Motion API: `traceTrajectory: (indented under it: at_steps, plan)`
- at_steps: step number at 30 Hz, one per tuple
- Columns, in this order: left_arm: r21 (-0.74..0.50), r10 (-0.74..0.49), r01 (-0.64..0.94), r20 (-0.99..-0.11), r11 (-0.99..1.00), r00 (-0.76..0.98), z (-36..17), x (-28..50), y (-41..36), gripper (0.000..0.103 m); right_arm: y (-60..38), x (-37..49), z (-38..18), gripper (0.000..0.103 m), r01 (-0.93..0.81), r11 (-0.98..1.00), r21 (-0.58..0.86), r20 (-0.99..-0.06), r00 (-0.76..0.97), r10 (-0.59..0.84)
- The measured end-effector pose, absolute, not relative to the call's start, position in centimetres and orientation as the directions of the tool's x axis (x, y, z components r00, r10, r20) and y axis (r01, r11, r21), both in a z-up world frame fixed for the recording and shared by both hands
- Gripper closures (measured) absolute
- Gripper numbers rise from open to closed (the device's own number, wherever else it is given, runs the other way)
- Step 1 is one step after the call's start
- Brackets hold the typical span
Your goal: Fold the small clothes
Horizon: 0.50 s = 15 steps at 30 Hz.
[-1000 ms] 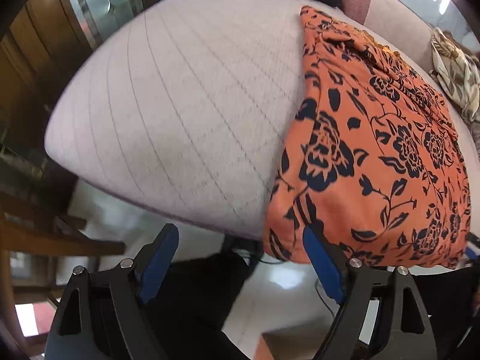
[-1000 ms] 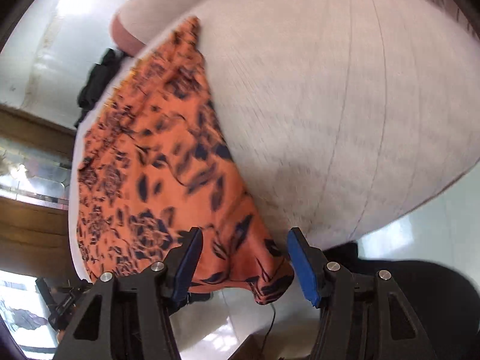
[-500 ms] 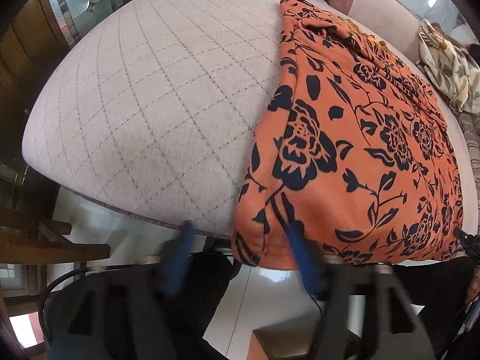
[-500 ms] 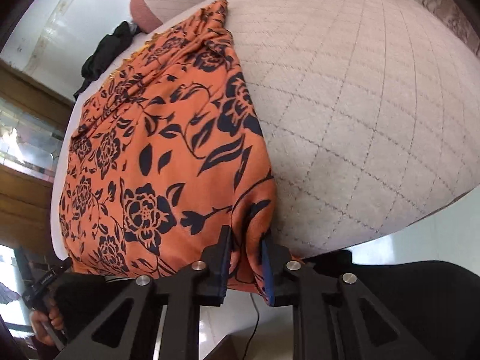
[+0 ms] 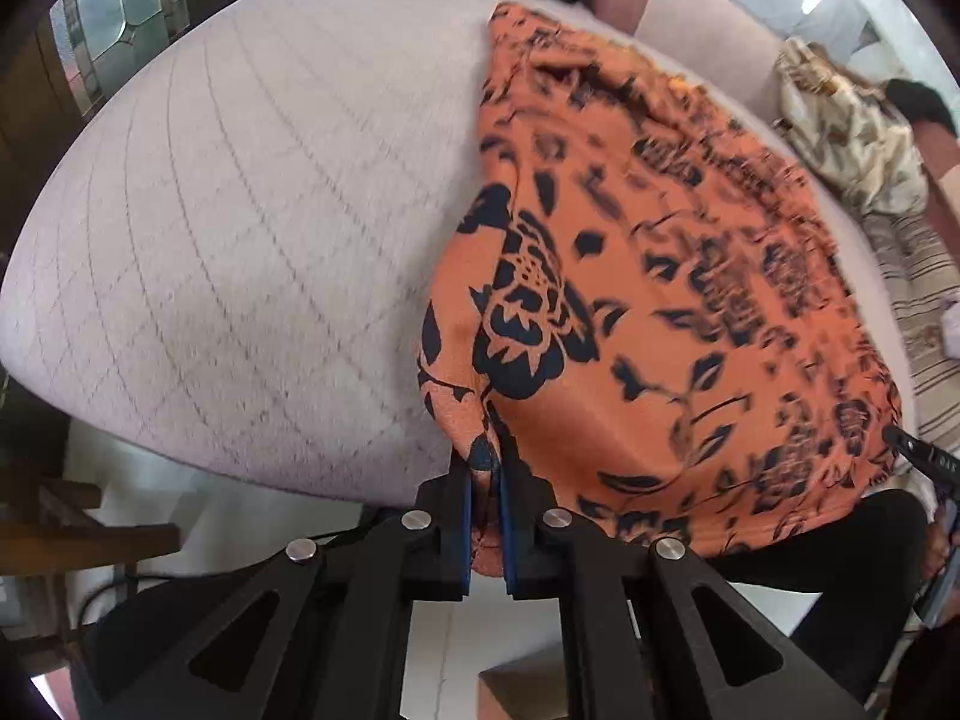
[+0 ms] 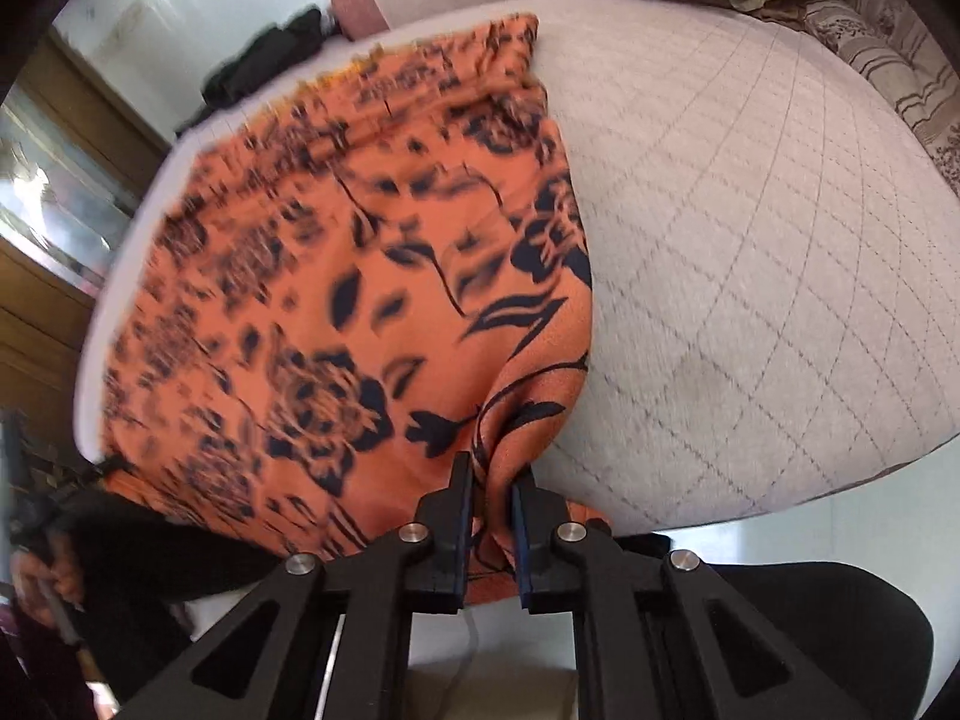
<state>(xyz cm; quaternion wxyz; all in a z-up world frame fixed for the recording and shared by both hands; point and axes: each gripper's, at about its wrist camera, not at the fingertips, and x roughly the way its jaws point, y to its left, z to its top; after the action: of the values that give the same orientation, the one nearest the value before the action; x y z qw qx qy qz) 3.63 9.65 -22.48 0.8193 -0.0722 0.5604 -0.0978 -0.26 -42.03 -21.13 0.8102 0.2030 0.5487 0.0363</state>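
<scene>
Draping limp and light over the near edge of the quilted mattress (image 5: 240, 228), the orange floral garment (image 5: 690, 312) is pinched at its two near corners by the left gripper (image 5: 485, 480) and right gripper (image 6: 492, 480), where thin, slippery cloth likely holds best.

Between your blue-padded jaws sits the orange garment (image 5: 660, 312) with its navy floral print; beside them, to one side, lies the pale beige mattress (image 5: 240, 240) with thin grey diamond quilting.
</scene>
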Motion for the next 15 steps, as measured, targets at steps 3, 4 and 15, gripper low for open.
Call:
traceTrajectory:
  at_steps: [3, 4, 15]
  plan:
    - [-0.290, -0.312, 0.116, -0.870, 0.950, 0.382, -20.3, 4.3, 9.9, 0.096, -43.0, 0.0, -18.0, 0.091, 0.140, 0.875, 0.463, -0.801, 0.489, 0.345]
    - [-0.296, -0.324, 0.132, -0.861, 0.946, 0.392, -19.3, 4.6, 9.8, 0.096, -43.4, 0.2, -16.9, 0.091, 0.128, 0.862, 0.491, -0.773, 0.519, 0.364]
    - [-0.322, -0.373, 0.189, -0.795, 0.928, 0.478, -10.8, 19.0, 7.3, 0.096, -47.4, 11.2, -9.4, 0.092, 0.121, 0.788, 0.604, -0.624, 0.687, 0.373]
